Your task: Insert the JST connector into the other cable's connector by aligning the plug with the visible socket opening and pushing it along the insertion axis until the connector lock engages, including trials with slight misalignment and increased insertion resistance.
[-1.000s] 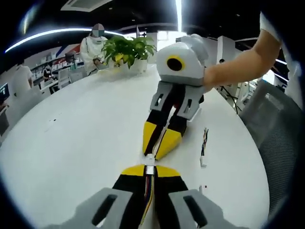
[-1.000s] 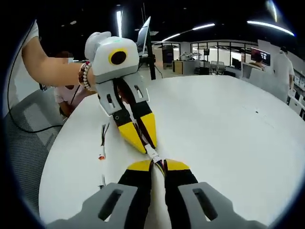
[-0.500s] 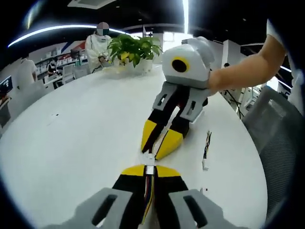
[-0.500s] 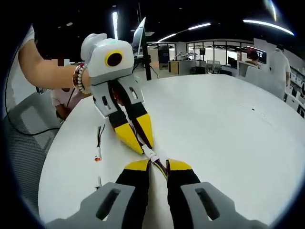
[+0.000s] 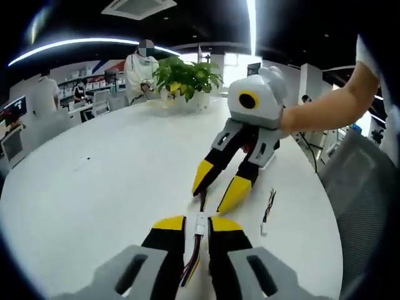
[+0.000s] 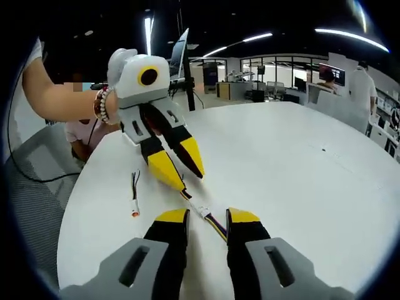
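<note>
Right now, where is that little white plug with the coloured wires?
In both views the joined white connector lies on the white table, between the tips of the two opened tools, with a spare cable off to one side.

joined connectors [image 5: 200,224] on table [image 5: 112,169] between both grippers; spare cable [image 5: 267,211] beside; plant [image 5: 185,76] behind

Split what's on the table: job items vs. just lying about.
Job:
- joined JST connectors with their cables, lying on the white table between the tools
- left tool, jaws apart
- right tool, jaws apart

Lying about:
- spare short cable with a white plug, off to the side
- potted plant at the far edge
</note>
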The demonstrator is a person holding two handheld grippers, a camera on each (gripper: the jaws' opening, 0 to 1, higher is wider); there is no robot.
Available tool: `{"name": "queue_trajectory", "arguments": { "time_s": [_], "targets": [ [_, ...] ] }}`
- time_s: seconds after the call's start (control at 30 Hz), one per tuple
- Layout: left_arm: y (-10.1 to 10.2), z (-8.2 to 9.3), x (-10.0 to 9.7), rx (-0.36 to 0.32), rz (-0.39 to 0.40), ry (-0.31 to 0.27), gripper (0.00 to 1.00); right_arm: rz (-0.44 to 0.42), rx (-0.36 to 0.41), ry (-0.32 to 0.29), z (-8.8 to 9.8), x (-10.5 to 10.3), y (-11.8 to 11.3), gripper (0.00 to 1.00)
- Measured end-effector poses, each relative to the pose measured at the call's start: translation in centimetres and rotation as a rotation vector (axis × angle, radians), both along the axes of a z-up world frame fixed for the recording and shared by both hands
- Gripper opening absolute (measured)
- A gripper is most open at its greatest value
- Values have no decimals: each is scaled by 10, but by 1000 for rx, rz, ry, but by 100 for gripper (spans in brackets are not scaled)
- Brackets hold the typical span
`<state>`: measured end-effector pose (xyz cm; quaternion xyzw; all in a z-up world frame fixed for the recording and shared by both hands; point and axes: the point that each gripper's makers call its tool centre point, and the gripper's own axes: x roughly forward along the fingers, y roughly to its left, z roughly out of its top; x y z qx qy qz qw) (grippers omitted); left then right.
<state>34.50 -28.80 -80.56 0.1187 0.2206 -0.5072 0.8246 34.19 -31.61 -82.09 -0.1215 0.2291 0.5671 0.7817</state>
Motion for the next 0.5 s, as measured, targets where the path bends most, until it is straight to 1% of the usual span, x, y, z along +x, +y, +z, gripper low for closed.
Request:
{"name": "queue_trajectory", "arguments": {
  "time_s": [0.13,0.23,0.3,0.4,0.5],
  "targets": [
    [1,10,-8,-27,18,-3,10,-5,7,-20,12,-7,-3,22],
    [1,16,-22,-33,24,1,14,-19,18,-28,20,-15,-6,22],
    [1,19,-31,-37,19,2,14,-18,29,-33,25,-23,-7,22],
    [3,20,-42,-28,26,-2,14,-14,28,-33,27,-33,-7,22],
    [5,23,-52,-40,42,1,14,-4,23,-39,30,-47,-7,22]
  ]
}}
